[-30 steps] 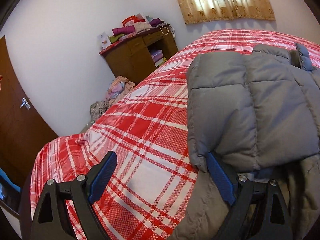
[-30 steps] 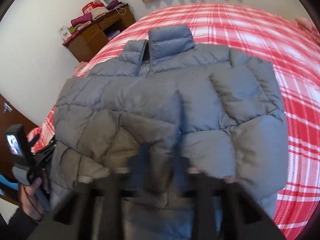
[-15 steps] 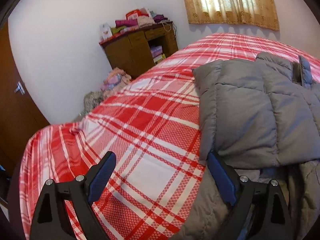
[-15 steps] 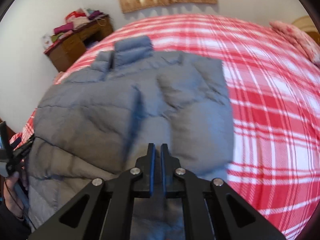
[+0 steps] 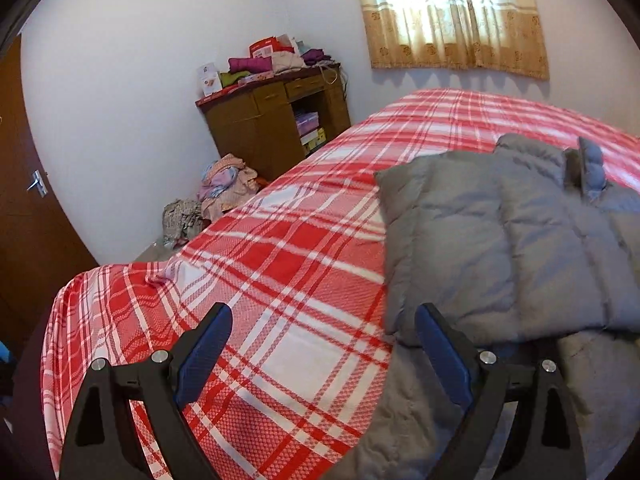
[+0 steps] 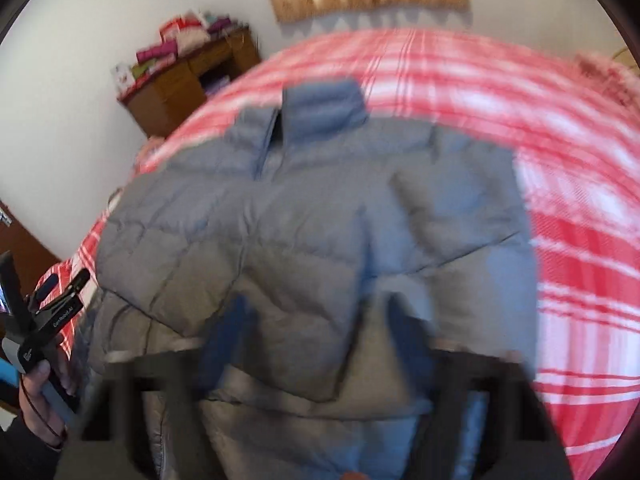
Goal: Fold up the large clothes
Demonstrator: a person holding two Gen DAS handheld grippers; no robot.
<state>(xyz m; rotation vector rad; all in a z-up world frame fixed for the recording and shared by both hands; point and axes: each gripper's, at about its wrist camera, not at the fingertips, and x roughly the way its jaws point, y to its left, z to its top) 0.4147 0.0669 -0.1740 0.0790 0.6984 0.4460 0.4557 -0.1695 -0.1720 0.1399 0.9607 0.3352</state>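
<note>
A grey puffer jacket point(image 5: 520, 240) lies on the red plaid bed point(image 5: 280, 264), sleeves folded in over its body, collar at the far end. My left gripper point(image 5: 320, 344) is open and empty, held above the bed at the jacket's left edge; its right finger is beside the folded sleeve. In the blurred right wrist view the jacket point(image 6: 320, 232) fills the middle. My right gripper point(image 6: 320, 328) is open over the jacket's lower part and holds nothing. The left gripper also shows in the right wrist view point(image 6: 44, 312), held in a hand at the left.
A brown wooden cabinet point(image 5: 276, 120) piled with clothes stands against the far wall. A heap of clothes point(image 5: 224, 188) lies on the floor beside the bed. A brown door point(image 5: 28, 216) is at the left. A curtained window point(image 5: 452, 16) is behind the bed.
My right gripper was shut half a second ago and is now open, moving fast over the jacket. My left gripper has stayed open and drawn slightly back from the sleeve.
</note>
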